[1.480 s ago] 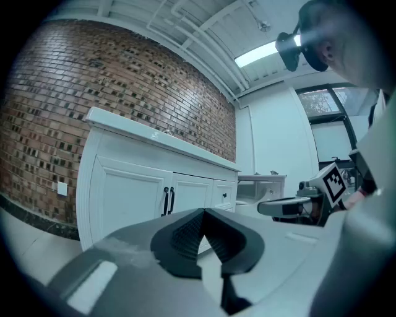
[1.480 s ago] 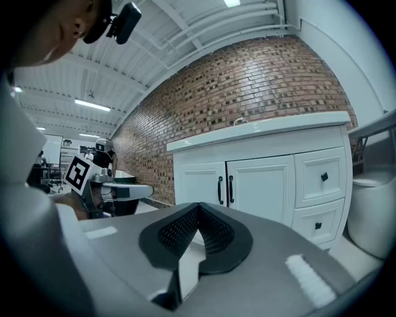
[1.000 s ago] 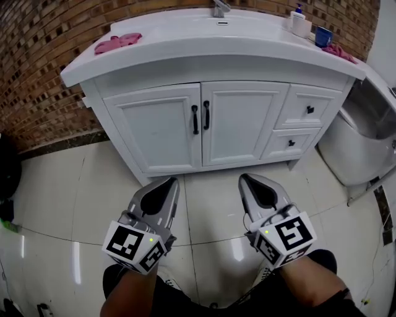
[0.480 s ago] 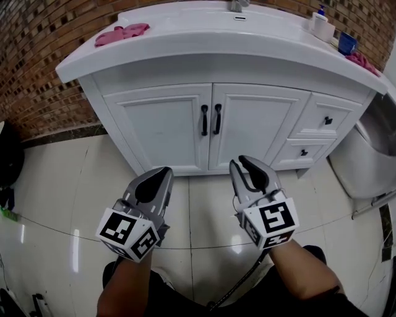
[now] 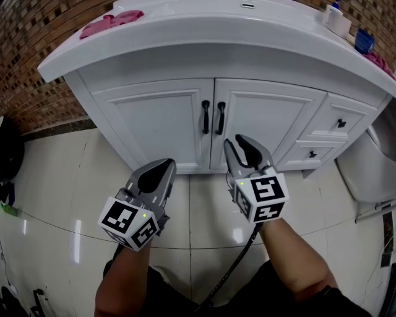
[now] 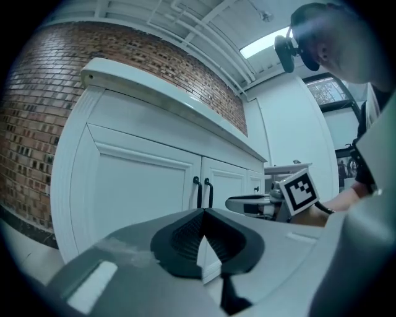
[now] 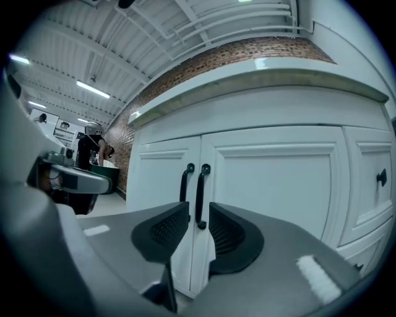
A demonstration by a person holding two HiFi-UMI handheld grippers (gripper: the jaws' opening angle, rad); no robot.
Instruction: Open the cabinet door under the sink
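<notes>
The white cabinet under the sink has a left door (image 5: 158,121) and a right door (image 5: 266,121), both closed. Two black bar handles stand side by side at the middle seam, the left handle (image 5: 205,117) and the right handle (image 5: 221,118) (image 7: 201,192). My right gripper (image 5: 237,143) (image 7: 199,218) is level just short of the right handle; its jaws have just been opening and hold nothing, with the handle showing beyond the gap. My left gripper (image 5: 166,166) (image 6: 203,213) is shut and empty, lower left of the handles in front of the left door.
The sink counter (image 5: 185,43) overhangs the doors and carries a pink cloth (image 5: 111,25), a soap bottle (image 5: 337,18) and a blue cup (image 5: 364,42). Two small drawers (image 5: 340,123) sit right of the doors. A white fixture (image 5: 371,173) stands at far right, and a brick wall (image 5: 31,68) at left.
Both grippers have moved forward toward the cabinet doors. The right gripper's jaws went from shut to open and now sit just below the handles.
</notes>
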